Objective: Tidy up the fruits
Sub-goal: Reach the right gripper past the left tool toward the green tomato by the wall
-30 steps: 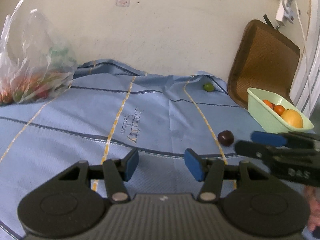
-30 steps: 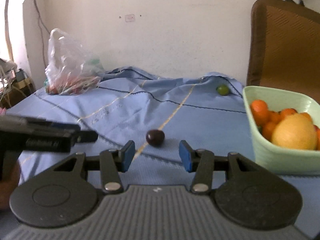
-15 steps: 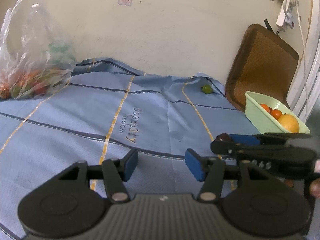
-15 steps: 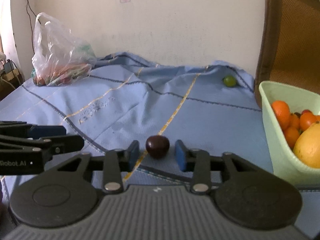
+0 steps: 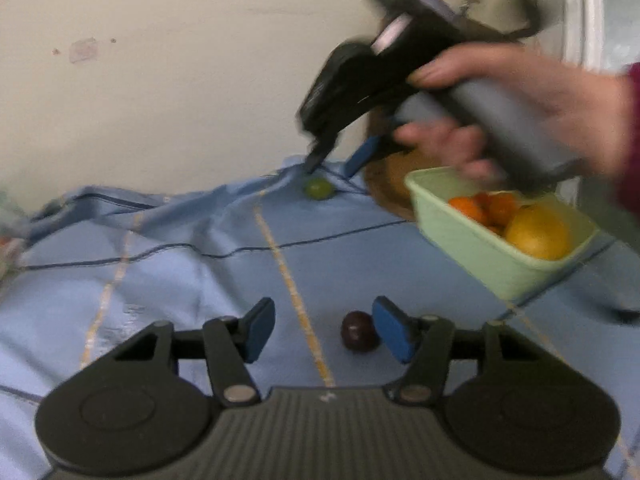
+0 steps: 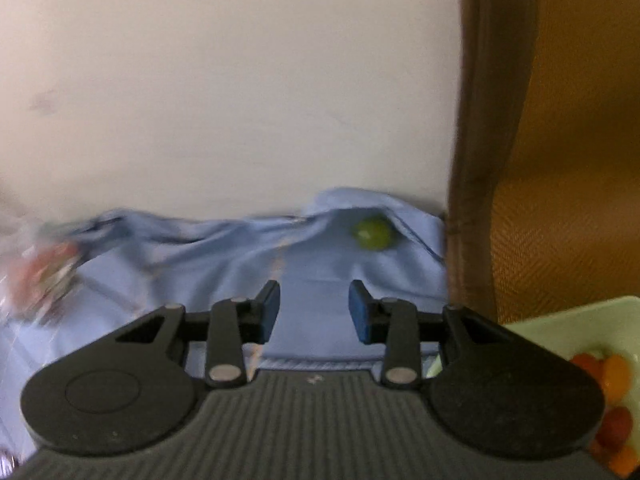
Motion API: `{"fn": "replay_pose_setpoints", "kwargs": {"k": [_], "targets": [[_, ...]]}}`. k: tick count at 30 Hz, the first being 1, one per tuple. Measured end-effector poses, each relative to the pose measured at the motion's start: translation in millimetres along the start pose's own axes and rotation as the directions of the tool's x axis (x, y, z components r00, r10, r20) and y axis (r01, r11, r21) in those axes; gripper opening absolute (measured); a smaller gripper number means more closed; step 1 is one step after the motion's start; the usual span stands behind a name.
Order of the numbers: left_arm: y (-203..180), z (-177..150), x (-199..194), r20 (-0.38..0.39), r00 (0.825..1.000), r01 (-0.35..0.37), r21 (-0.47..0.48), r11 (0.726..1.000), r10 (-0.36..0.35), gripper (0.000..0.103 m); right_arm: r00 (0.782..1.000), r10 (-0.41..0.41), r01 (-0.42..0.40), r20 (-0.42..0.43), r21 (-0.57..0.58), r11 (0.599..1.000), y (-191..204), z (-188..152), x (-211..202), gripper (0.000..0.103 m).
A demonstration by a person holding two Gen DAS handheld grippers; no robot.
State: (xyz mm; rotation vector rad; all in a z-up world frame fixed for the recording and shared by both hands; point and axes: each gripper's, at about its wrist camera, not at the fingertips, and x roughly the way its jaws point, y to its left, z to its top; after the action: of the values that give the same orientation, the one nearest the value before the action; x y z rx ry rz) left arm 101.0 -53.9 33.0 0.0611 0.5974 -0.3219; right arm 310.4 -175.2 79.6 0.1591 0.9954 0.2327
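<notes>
The left gripper (image 5: 323,330) is holding its blue padded fingers (image 5: 259,329) apart, and a small dark plum (image 5: 359,331) is lying between them, close to the finger on the right side but not pressed by it. I think this gripper is lining up to take that plum. The right gripper (image 6: 313,311) is also keeping its fingers apart with nothing between them, and it is pointing toward a round green fruit (image 6: 371,233) that is sitting in a fold of the cloth near the wall. A hand (image 5: 532,108) is carrying this gripper above the pale green basket (image 5: 472,236), probably to reach the far fruit. The basket is smooth plastic with straight walls, and it is holding small oranges (image 5: 476,207) and one big yellow fruit (image 5: 538,233). The blue cloth (image 5: 192,248) on the counter is soft and wrinkled, with thin yellow stripes.
</notes>
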Motion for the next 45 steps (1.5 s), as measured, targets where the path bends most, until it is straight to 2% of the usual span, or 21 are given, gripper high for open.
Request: {"fn": "replay_pose_setpoints", "kwargs": {"k": [1,9,10,12,13,14,15,17,18,19,20,22,25,29,30,32,36,38,42,44,45], "targets": [[0,-1,0,0.002,1.0,0.006,0.003,1.0,-0.006,0.049,1.0,-0.019,0.019,-0.003,0.001,1.0,0,3,9,0.041],[-4,-3,2,-0.007,1.0,0.03,0.007,1.0,-0.03,0.051,0.993,-0.113,0.113,-0.034,0.022,0.993,3,21,60,0.043],[-2,-4,2,-0.007,0.999,0.035,0.002,0.999,-0.035,0.051,0.989,-0.143,0.144,-0.024,0.015,0.989,4,20,64,0.049],[1,-4,2,-0.006,0.999,0.048,-0.016,0.999,-0.048,0.051,0.985,-0.173,0.173,-0.025,0.005,0.985,4,17,70,0.05],[3,-4,1,-0.007,0.999,0.052,-0.026,0.998,-0.053,0.051,0.984,-0.175,0.175,-0.032,0.006,0.985,2,15,72,0.044],[6,-3,2,-0.007,0.998,0.061,-0.039,0.997,-0.061,0.052,0.983,-0.183,0.184,-0.027,0.012,0.983,0,13,70,0.029],[8,-3,2,-0.006,0.998,0.069,-0.053,0.996,-0.069,0.052,0.985,-0.171,0.171,-0.018,0.014,0.985,-1,12,65,0.025],[14,-2,2,-0.005,0.996,0.085,-0.08,0.993,-0.086,0.052,0.992,-0.121,0.121,0.017,0.018,0.993,-1,6,48,0.024],[16,-2,2,-0.005,0.995,0.094,-0.092,0.991,-0.095,0.053,0.994,-0.099,0.099,0.044,0.005,0.995,1,2,35,0.016],[18,-2,2,-0.004,0.994,0.105,-0.103,0.989,-0.106,0.053,0.996,-0.068,0.069,0.065,-0.014,0.998,4,-4,22,0.004],[20,-2,1,-0.003,0.993,0.113,-0.112,0.987,-0.114,0.054,0.995,-0.033,0.036,0.094,-0.028,0.999,6,-13,5,0.003],[22,-2,0,-0.001,0.991,0.131,-0.119,0.984,-0.132,0.056,0.992,0.027,-0.019,0.127,-0.064,0.998,7,-31,-25,0.003],[18,-3,-2,0.009,0.989,0.149,-0.104,0.983,-0.148,0.063,0.99,0.046,-0.024,0.133,-0.162,0.987,9,-62,-55,0.003],[3,-4,-9,0.049,0.993,0.109,-0.019,0.994,-0.108,0.065,0.992,0.015,0.005,0.126,-0.158,0.987,11,-54,-54,0.009],[-1,-6,-11,0.06,0.993,0.104,0.008,0.995,-0.104,0.065,0.992,0.008,0.009,0.123,-0.134,0.991,9,-45,-50,0.011],[-6,-7,-12,0.071,0.992,0.104,0.048,0.993,-0.107,0.065,0.994,-0.011,0.018,0.112,-0.065,0.998,-3,-31,-34,0.031],[-12,-8,-13,0.077,0.988,0.126,0.105,0.986,-0.135,0.065,0.998,-0.05,0.048,0.046,0.025,0.999,3,-4,10,0.035],[-14,-9,-12,0.07,0.987,0.139,0.124,0.983,-0.148,0.065,0.996,-0.083,0.083,0.031,0.014,0.996,11,3,33,0.044],[-15,-8,-8,0.049,0.986,0.149,0.131,0.98,-0.157,0.065,0.985,-0.169,0.17,0.01,-0.027,0.985,20,16,72,0.046],[-15,-8,-8,0.043,0.986,0.156,0.125,0.98,-0.162,0.065,0.988,-0.155,0.155,-0.01,-0.012,0.988,17,21,85,0.044],[-14,-7,-8,0.041,0.985,0.159,0.121,0.98,-0.165,0.065,0.989,-0.146,0.146,-0.023,-0.014,0.989,17,22,90,0.039]]}}
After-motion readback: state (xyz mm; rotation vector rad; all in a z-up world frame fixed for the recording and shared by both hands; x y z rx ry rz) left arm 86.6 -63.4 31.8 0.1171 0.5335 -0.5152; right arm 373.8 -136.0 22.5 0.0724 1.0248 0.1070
